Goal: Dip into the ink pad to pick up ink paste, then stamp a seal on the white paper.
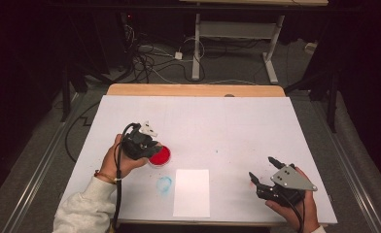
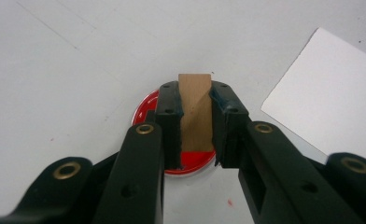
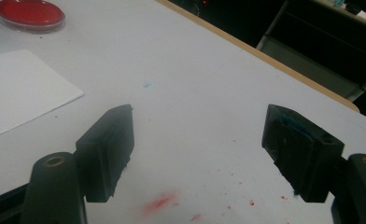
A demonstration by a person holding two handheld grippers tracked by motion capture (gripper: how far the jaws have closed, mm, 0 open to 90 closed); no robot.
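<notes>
Our left gripper clamps a wooden block over the red paint dish — drips could mark the white paper; right gripper fingers gape wide, empty.

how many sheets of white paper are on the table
1. The sheet of white paper lies flat near the table's front edge, between the two hands, just right of the blue smear and in front of the red dish.
</notes>
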